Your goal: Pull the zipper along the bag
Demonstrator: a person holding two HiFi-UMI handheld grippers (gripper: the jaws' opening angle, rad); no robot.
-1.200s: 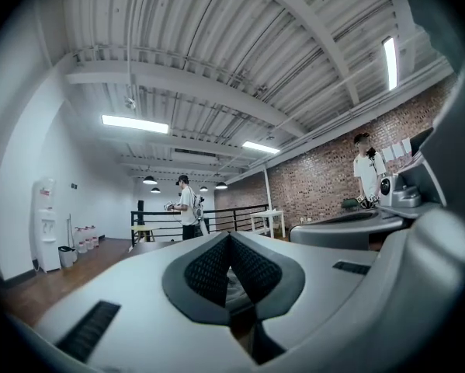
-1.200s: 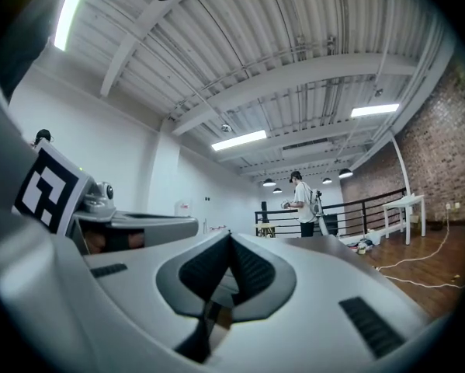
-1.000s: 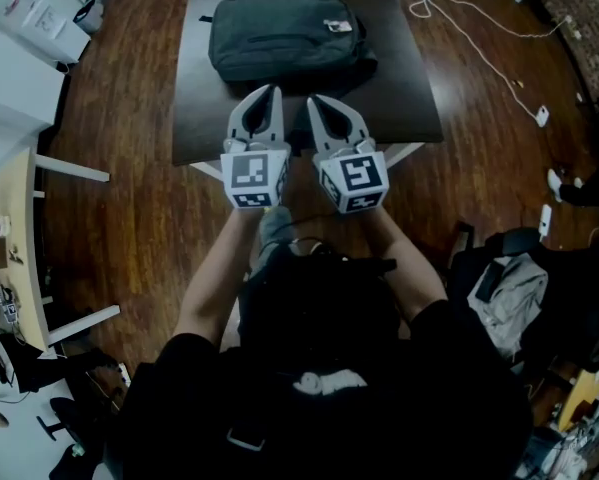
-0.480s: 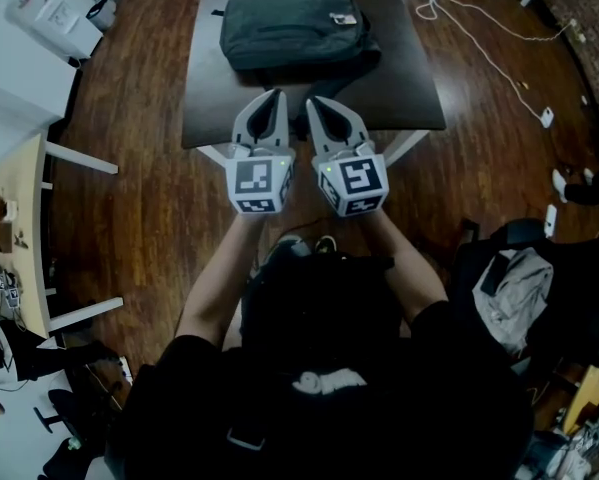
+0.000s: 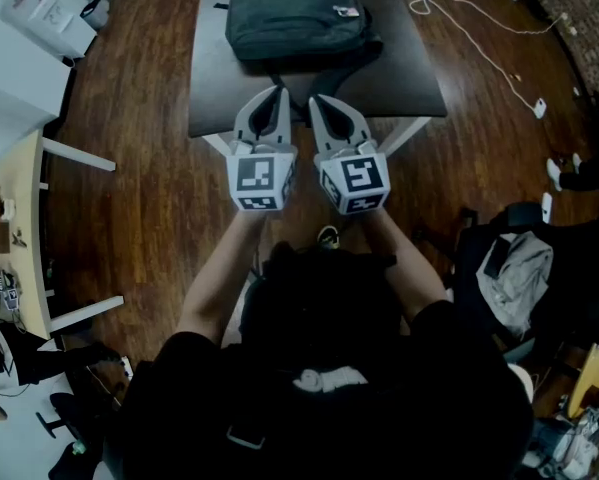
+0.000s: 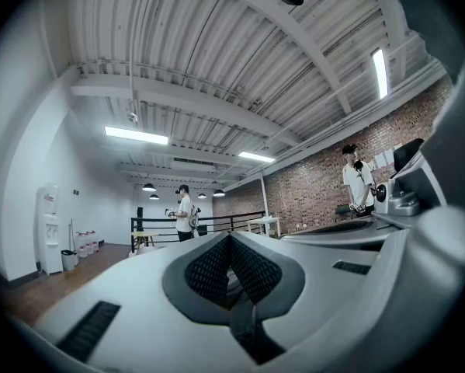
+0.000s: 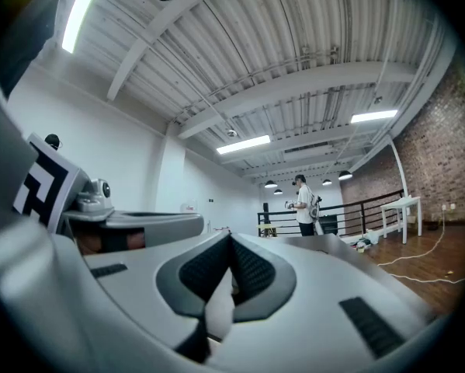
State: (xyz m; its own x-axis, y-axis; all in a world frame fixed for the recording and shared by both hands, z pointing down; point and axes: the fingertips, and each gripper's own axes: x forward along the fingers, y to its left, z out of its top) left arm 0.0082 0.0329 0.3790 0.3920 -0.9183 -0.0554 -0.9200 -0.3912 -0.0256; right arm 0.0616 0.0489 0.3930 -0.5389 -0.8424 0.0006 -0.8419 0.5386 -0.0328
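Observation:
In the head view a dark zippered bag (image 5: 297, 23) with a small pale tag lies flat at the far side of a dark table (image 5: 219, 98). My left gripper (image 5: 277, 90) and right gripper (image 5: 314, 98) are held side by side over the table's near edge, well short of the bag. Both are shut with nothing between the jaws. The left gripper view shows the left gripper (image 6: 230, 235) with its ribbed pads meeting, pointing level into the room. The right gripper view shows the same for the right gripper (image 7: 230, 235). The bag is out of both gripper views.
White cable (image 5: 479, 18) trails over the wooden floor to the right of the table. A pale desk (image 5: 9, 238) stands at the left, and a chair with clothes (image 5: 509, 288) at the right. A person (image 6: 184, 212) stands far off by a railing.
The table and bag have slid up and a little right in the head view. Both grippers stay side by side and shut, now overlapping less of the table.

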